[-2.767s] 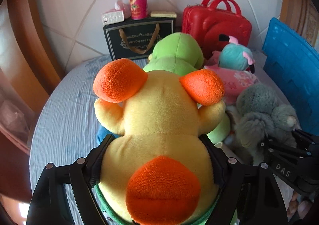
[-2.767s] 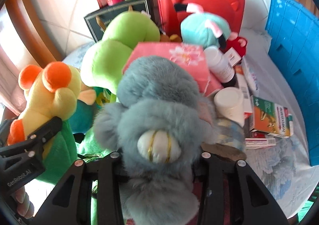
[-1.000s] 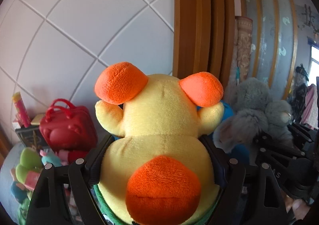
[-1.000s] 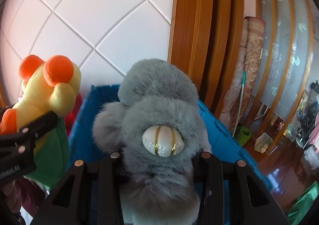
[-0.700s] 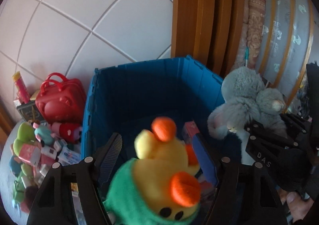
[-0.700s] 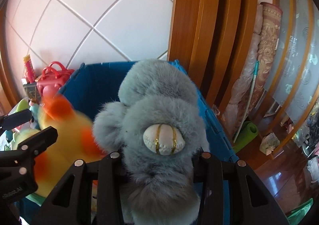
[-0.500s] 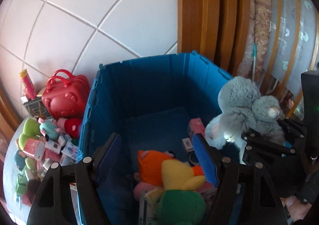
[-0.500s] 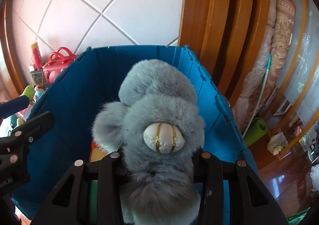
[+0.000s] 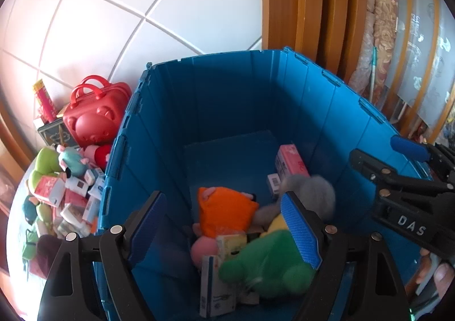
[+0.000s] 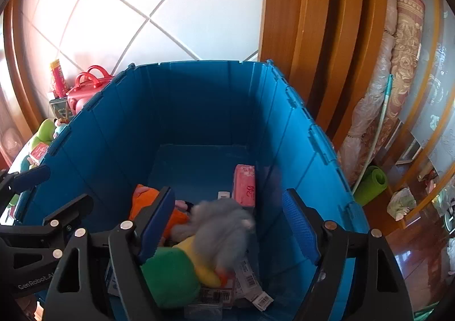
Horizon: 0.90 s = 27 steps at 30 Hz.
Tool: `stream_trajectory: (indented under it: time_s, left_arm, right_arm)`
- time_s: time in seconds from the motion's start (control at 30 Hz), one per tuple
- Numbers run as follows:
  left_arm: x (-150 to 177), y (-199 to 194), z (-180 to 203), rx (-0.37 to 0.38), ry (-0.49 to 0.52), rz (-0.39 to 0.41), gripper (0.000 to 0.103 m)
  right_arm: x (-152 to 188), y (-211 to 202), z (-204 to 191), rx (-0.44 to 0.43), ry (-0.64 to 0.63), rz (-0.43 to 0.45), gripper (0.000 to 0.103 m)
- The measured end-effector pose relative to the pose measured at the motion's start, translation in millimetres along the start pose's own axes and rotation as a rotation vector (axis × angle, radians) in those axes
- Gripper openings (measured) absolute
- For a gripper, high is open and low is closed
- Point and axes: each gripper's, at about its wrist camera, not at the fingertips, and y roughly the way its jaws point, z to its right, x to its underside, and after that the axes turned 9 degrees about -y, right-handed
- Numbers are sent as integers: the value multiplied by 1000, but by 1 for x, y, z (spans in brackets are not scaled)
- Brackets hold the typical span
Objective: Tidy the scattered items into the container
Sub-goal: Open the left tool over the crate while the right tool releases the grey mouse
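Observation:
Both grippers hover open and empty over the blue crate [image 9: 227, 87], which also shows in the right wrist view [image 10: 199, 99]. My left gripper [image 9: 224, 227] is above the yellow duck plush in green [image 9: 267, 261]. My right gripper [image 10: 227, 227] is above the grey plush [image 10: 219, 232], blurred in motion on the duck [image 10: 173, 275]. The grey plush also shows in the left wrist view [image 9: 310, 193]. An orange plush [image 9: 224, 213], a pink box [image 10: 244, 184] and small cartons lie in the crate. Scattered toys and boxes [image 9: 65, 187] lie on the table at left.
A red toy case [image 9: 93, 113], a dark gift bag and a tall snack can [image 9: 44, 104] stand against the tiled wall. Wooden door frame [image 10: 301, 36], rolled mats and a green roll [image 10: 369, 184] lie to the crate's right.
Both grippers carried their plush toys from the table to above the crate. The left opened and dropped the duck; then the right opened and the grey plush fell onto it.

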Motion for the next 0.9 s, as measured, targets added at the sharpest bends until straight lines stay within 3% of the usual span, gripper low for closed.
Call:
stream_trajectory:
  time_s: [0.33,0.5,0.9]
  left_arm:
    - [8,-9,3,11,0,13,83]
    - [11,-18,-1,5,-9,28,84]
    - [20,-50,-39,-33,-67,76,87]
  right_arm:
    - [12,-13,7,20,21,10,91]
    - [15,-20,5,18,20,22,92]
    - [14,-41,-26,-17,-12,79,100]
